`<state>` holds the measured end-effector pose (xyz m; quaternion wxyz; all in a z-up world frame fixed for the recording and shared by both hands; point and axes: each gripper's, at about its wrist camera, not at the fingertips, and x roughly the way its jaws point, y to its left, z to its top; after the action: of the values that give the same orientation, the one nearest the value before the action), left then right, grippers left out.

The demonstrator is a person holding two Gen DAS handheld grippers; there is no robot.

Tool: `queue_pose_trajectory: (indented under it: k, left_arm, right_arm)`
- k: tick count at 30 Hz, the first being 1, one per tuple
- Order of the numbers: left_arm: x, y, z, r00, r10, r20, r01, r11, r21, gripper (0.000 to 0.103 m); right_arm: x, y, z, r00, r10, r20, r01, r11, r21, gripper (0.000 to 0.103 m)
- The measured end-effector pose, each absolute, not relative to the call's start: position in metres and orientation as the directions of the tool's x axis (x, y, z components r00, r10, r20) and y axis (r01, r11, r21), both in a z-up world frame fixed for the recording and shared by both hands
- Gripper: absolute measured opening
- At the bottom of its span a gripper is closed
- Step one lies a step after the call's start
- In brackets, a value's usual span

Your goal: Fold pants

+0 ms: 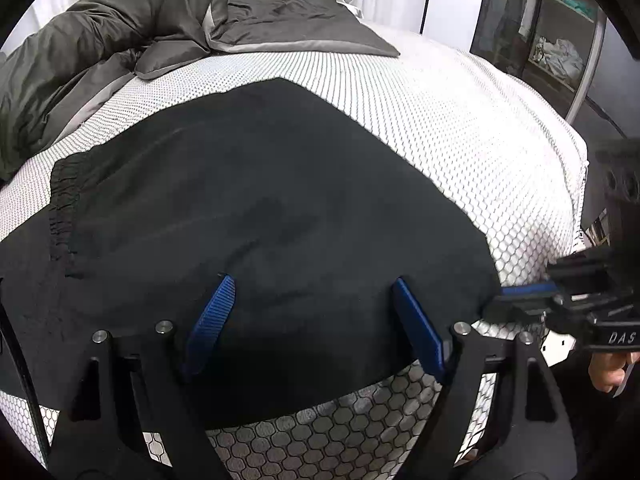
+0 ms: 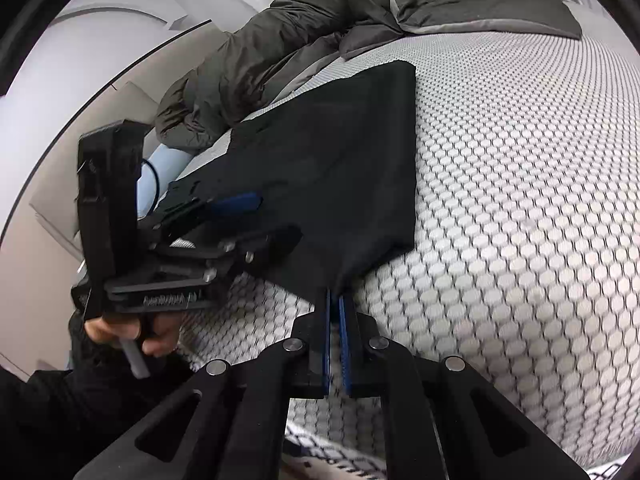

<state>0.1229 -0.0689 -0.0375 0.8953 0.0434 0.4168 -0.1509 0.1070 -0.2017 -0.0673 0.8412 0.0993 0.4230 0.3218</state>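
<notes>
The black pants (image 1: pixel 256 208) lie folded flat on the white honeycomb-patterned bed (image 1: pixel 460 128), with the elastic waistband (image 1: pixel 62 208) at the left. My left gripper (image 1: pixel 312 284) is open, its blue fingers spread over the near part of the pants. In the right wrist view the pants (image 2: pixel 344 160) stretch away from my right gripper (image 2: pixel 335 294), which is shut on their near corner. The right gripper also shows in the left wrist view (image 1: pixel 516 296) at the pants' right edge. The left gripper shows in the right wrist view (image 2: pixel 240 216), low over the cloth.
A dark grey duvet (image 1: pixel 100 52) and a grey pillow (image 1: pixel 292 20) lie at the far end of the bed. A glass-door cabinet (image 1: pixel 560 32) stands at the right. The bed's near edge (image 1: pixel 360 432) is just under my left gripper.
</notes>
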Motion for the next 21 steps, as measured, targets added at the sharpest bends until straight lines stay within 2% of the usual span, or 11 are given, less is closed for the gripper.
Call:
queue_pose_trajectory:
  k: [1,3,4,5,7,9,12,14,18,21]
  left_arm:
    - [0.125,-0.07,-0.034,0.614,-0.245,-0.75,0.307,0.95,-0.059,0.08]
    - [0.122,-0.072,-0.025,0.629,-0.291,-0.721,0.327,0.94,-0.095,0.08]
    - [0.123,-0.075,-0.021,0.633,-0.307,-0.711,0.335,0.936,-0.106,0.08]
    - [0.123,-0.08,-0.021,0.636,-0.327,-0.699,0.344,0.931,-0.122,0.08]
    - [0.122,-0.097,-0.025,0.614,-0.338,-0.713,0.362,0.924,-0.126,0.081]
    - [0.124,-0.115,-0.033,0.587,-0.314,-0.746,0.382,0.92,-0.086,0.081]
    - [0.124,-0.129,-0.042,0.581,-0.267,-0.768,0.385,0.922,-0.03,0.084]
    - [0.127,-0.128,-0.044,0.577,-0.273,-0.77,0.378,0.925,-0.045,0.084]
    - [0.125,-0.128,-0.045,0.559,-0.278,-0.781,0.389,0.92,-0.049,0.084]
    - [0.126,-0.128,-0.049,0.55,-0.281,-0.786,0.39,0.919,-0.056,0.084]
  right_arm:
    - [0.105,-0.207,-0.068,0.431,0.627,-0.649,-0.46,0.771,0.44,0.005]
    - [0.102,-0.221,-0.06,0.46,0.637,-0.619,-0.444,0.769,0.461,0.018]
    - [0.101,-0.231,-0.055,0.488,0.638,-0.596,-0.43,0.77,0.472,0.031]
    - [0.101,-0.242,-0.05,0.53,0.627,-0.571,-0.405,0.779,0.48,0.039]
    - [0.104,-0.254,-0.046,0.568,0.616,-0.546,-0.367,0.783,0.502,0.044]
    - [0.114,-0.254,-0.044,0.567,0.611,-0.552,-0.354,0.786,0.506,0.044]
    - [0.141,-0.234,-0.046,0.512,0.605,-0.609,-0.375,0.796,0.476,0.045]
    - [0.164,-0.215,-0.052,0.442,0.605,-0.663,-0.388,0.795,0.466,0.049]
    - [0.203,-0.186,-0.056,0.344,0.57,-0.746,-0.491,0.786,0.375,0.049]
    - [0.234,-0.179,-0.056,0.332,0.58,-0.744,-0.506,0.775,0.378,0.046]
